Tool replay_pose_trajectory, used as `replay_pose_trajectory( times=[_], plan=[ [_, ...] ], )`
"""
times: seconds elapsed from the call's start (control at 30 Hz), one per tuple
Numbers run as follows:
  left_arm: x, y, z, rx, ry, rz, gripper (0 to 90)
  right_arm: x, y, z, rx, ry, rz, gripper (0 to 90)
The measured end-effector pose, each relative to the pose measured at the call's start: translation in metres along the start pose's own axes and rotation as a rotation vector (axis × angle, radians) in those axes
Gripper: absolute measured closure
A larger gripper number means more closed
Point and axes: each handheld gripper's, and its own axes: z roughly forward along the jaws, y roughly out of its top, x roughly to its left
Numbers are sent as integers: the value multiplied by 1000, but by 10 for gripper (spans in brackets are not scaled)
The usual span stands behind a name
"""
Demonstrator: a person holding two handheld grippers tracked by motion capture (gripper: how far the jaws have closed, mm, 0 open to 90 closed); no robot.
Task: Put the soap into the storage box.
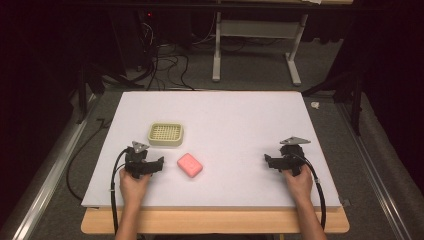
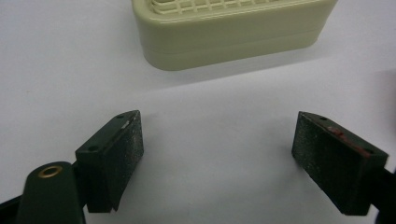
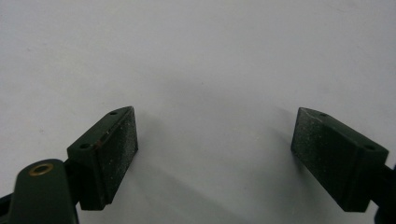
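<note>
White board [image 1: 240, 115] covers most of the wooden table [image 1: 215, 221] and carries everything in play. On its left half, toward the far side, sits a cream soap dish [image 1: 165, 134] with a slotted grid top; the left gripper view shows its rounded wall [image 2: 233, 39] close ahead of the jaws, standing flat on the board. Just near-right of the dish, apart from it, lies a pink soap bar [image 1: 190, 165], flat and turned at a slant to the board's edges.

Left gripper [image 1: 144, 165] rests low at the near-left of the board, held in the person's left hand [image 1: 133, 186], with the soap bar just to its right and the dish just beyond it. Its 2 jaws stand spread wide with bare board between them, pinching nothing; in its own view the midpoint [image 2: 217, 140] falls on empty white surface.

Right gripper [image 1: 283, 162] sits well apart on the near-right of the board, held in the right hand [image 1: 300, 184]. Its 2 jaws are likewise spread wide [image 3: 215, 140] over bare board, gripping nothing. A black cable [image 1: 116, 200] trails back from the left gripper toward the table's near edge.
</note>
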Motion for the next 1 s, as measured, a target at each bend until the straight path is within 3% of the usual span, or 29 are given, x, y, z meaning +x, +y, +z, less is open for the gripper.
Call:
replay_pose_trajectory(
  times=[0.9,1.0],
  plan=[
    [0,2,0,12,-2,-4,159,0,0,0,0,0,0,151],
    [-1,2,0,13,-18,-11,138,0,0,0,0,0,0,151]
  ],
)
